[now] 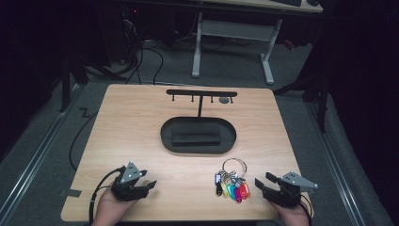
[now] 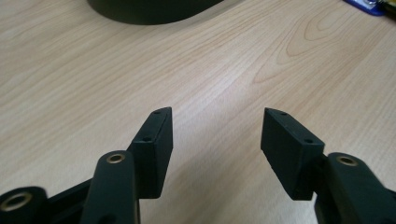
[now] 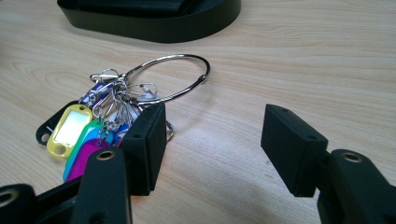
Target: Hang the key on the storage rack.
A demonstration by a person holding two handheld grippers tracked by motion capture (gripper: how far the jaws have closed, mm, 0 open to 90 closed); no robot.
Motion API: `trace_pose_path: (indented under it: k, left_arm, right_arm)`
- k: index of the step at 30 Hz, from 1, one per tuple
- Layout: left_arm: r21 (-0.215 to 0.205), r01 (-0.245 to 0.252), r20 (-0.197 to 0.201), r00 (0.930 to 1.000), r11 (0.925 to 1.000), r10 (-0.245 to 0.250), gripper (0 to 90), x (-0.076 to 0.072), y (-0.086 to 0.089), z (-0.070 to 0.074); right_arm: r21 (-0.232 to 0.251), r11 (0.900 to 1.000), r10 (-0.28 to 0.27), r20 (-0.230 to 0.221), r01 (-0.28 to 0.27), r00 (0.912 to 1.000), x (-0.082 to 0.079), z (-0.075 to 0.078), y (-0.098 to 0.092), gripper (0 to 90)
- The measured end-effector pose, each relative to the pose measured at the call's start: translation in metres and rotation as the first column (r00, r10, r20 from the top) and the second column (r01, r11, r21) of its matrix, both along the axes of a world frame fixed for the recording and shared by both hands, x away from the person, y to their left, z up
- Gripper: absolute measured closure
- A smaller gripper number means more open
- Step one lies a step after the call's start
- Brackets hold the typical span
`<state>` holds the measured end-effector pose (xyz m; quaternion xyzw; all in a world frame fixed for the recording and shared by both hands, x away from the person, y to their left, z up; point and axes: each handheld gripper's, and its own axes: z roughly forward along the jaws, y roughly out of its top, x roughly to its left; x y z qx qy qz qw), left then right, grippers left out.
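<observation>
A large metal key ring with several coloured plastic tags lies flat on the wooden table, near its front right. In the right gripper view the key ring lies just left of and beyond my left jaw, with the tags fanned toward me. My right gripper rests open on the table just right of the tags, nothing between its jaws. My left gripper sits open at the front left, over bare wood. A black T-shaped hook stand rises from an oval base at mid-table.
The oval base holds a dark rectangular block. Its curved edge shows at the top of the left gripper view and the right gripper view. A white-legged desk and cables stand on the floor beyond the table.
</observation>
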<state>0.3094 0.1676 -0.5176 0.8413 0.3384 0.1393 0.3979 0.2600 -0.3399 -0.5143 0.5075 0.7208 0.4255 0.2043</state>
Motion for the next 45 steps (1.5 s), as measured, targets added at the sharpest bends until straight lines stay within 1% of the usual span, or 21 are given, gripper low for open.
trace_pose_path:
  k: [1,3,7,9,11,12,14,15,16,20,24,25,28,30,32,35,36,37,40,43,45]
  left_arm:
    - [-0.010,-0.003,-0.003,1.0000,0.9999,0.003,42.8,-0.002,0.003,-0.002]
    - [-0.007,0.004,-0.014,0.9999,1.0000,-0.004,39.6,-0.004,0.005,-0.004]
    - [-0.010,0.007,0.005,1.0000,0.9999,-0.007,37.2,-0.006,0.007,0.001]
    - [-0.008,-0.003,0.015,0.9999,1.0000,0.003,36.9,-0.008,0.009,0.003]
    - [0.026,0.014,0.042,0.9990,0.9996,-0.015,33.7,-0.011,0.009,0.001]
    - [0.031,0.016,0.050,0.9986,0.9994,-0.018,32.2,-0.012,0.010,-0.001]
    - [0.004,0.038,0.041,0.9984,0.9993,-0.038,32.1,-0.014,0.012,-0.003]
    - [-0.007,0.049,0.050,0.9976,0.9988,-0.049,32.7,-0.015,0.012,-0.004]
    - [-0.016,0.060,0.060,0.9965,0.9981,-0.059,33.2,-0.016,0.012,-0.004]
    - [-0.028,0.079,0.058,0.9953,0.9965,-0.077,32.9,-0.016,0.009,-0.005]
    - [-0.008,0.070,0.091,0.9935,0.9975,-0.069,34.2,-0.020,0.011,-0.004]
    - [-0.011,0.064,0.091,0.9939,0.9979,-0.062,34.3,-0.020,0.012,-0.004]
    - [-0.029,0.045,0.086,0.9954,0.9986,-0.042,33.2,-0.019,0.016,-0.003]
    - [-0.020,0.033,0.094,0.9951,0.9992,-0.031,31.7,-0.018,0.017,-0.003]
    - [-0.028,0.026,0.099,0.9948,0.9993,-0.023,31.3,-0.017,0.017,-0.002]
    - [-0.009,0.022,0.118,0.9928,0.9997,-0.021,30.9,-0.018,0.017,-0.002]
    - [-0.019,0.026,0.114,0.9932,0.9995,-0.023,30.6,-0.018,0.017,-0.003]
    - [-0.028,0.031,0.106,0.9939,0.9991,-0.028,30.7,-0.017,0.017,-0.003]
    - [-0.035,0.034,0.096,0.9949,0.9988,-0.031,30.2,-0.015,0.015,-0.004]
    - [-0.020,0.044,0.115,0.9925,0.9988,-0.041,29.9,-0.017,0.014,-0.002]
    - [-0.029,0.042,0.119,0.9922,0.9987,-0.038,30.0,-0.021,0.017,-0.002]
  right_arm:
    - [-0.012,1.000,0.003,0.002,-0.003,1.0000,0.000,0.000,0.001,40.8]
    - [-0.023,1.000,-0.001,-0.005,0.001,1.0000,0.000,0.001,0.005,40.4]
    - [-0.049,0.999,-0.013,-0.030,0.012,0.9995,0.001,0.002,0.012,39.6]
    - [-0.081,0.997,-0.021,-0.057,0.016,0.9982,0.001,0.004,0.018,39.3]
    - [-0.117,0.993,-0.017,-0.077,0.008,0.9969,0.001,0.005,0.024,38.6]
    - [-0.131,0.991,-0.021,-0.090,0.009,0.9957,0.001,0.005,0.028,38.1]
    - [-0.155,0.988,-0.020,-0.112,0.002,0.9935,0.002,0.005,0.033,37.4]
    - [-0.175,0.985,-0.028,-0.124,0.006,0.9919,0.002,0.005,0.036,37.3]
    - [-0.179,0.984,-0.036,-0.136,0.011,0.9900,0.002,0.006,0.038,37.4]
    - [-0.208,0.978,-0.030,-0.168,-0.006,0.9853,0.005,0.010,0.040,38.3]
    - [-0.238,0.971,-0.054,-0.228,-0.001,0.9721,0.012,0.017,0.037,36.8]
    - [-0.254,0.967,-0.062,-0.239,0.000,0.9691,0.013,0.018,0.037,36.4]
    - [-0.264,0.964,-0.059,-0.269,-0.015,0.9614,0.016,0.020,0.040,35.6]
    - [-0.255,0.967,-0.057,-0.289,-0.020,0.9558,0.019,0.022,0.041,34.7]
    - [-0.250,0.968,-0.056,-0.306,-0.023,0.9505,0.021,0.023,0.042,34.5]
    - [-0.250,0.968,-0.054,-0.314,-0.027,0.9480,0.025,0.026,0.044,34.2]
    - [-0.249,0.968,-0.050,-0.327,-0.035,0.9438,0.029,0.030,0.044,33.2]
    - [-0.250,0.968,-0.053,-0.330,-0.034,0.9425,0.030,0.031,0.045,32.9]
    - [-0.247,0.968,-0.056,-0.354,-0.035,0.9337,0.035,0.037,0.046,31.8]
    - [-0.261,0.964,-0.059,-0.375,-0.044,0.9253,0.039,0.046,0.049,31.9]
    - [-0.268,0.961,-0.047,-0.388,-0.064,0.9207,0.040,0.052,0.054,31.9]
